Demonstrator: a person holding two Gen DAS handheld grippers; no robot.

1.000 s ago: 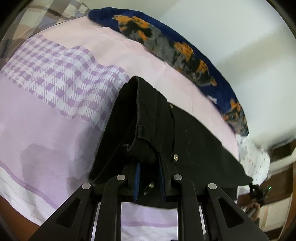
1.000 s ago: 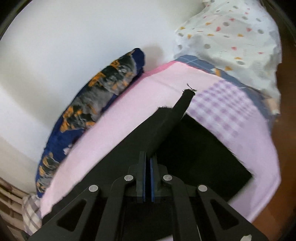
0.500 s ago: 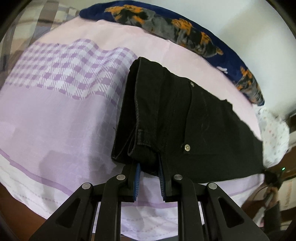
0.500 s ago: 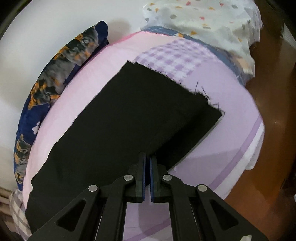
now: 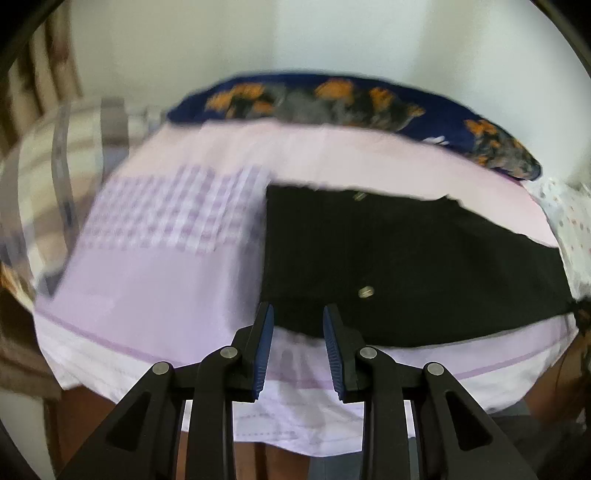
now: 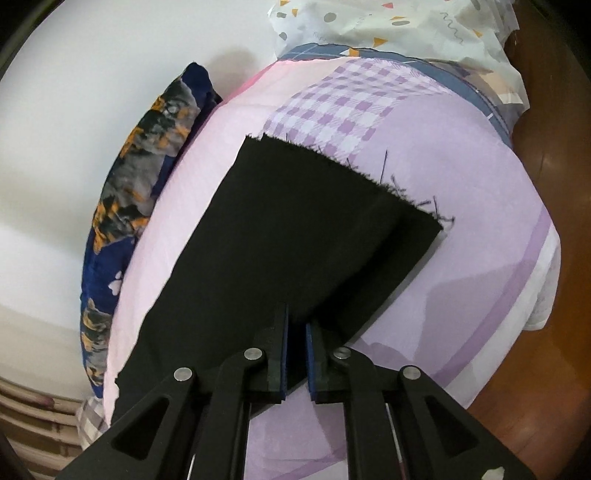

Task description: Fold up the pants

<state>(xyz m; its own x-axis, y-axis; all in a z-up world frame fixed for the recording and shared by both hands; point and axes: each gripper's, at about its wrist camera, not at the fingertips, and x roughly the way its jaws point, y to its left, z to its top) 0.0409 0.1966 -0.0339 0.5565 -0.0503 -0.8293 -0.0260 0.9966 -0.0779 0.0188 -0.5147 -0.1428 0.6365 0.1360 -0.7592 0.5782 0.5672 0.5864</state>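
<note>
Clearly the black pants (image 5: 399, 258) lie folded flat on the lilac bedsheet (image 5: 155, 295), waistband end toward the left gripper (image 5: 298, 347) and frayed hem end out ahead of the right gripper (image 6: 295, 354). The left jaws are opening with nothing between them, the waistband corner just beyond their tips. The right jaws are also opening, a narrow gap showing, with the folded edge of the cloth between the pads (image 6: 283, 354) and seemingly no longer pinched.

The main risk, as I judge it: if the right gripper pulls away before its jaws clear, the cloth may snag on a pad and drag the upper layer askew, spoiling the fold. The pants lie near the bed's front edge, so a tug that way could slide them off.

A navy floral pillow (image 5: 351, 99) lies along the wall, well apart; a white patterned quilt (image 6: 406, 26) is heaped beyond the hem. Nothing blocks either gripper
</note>
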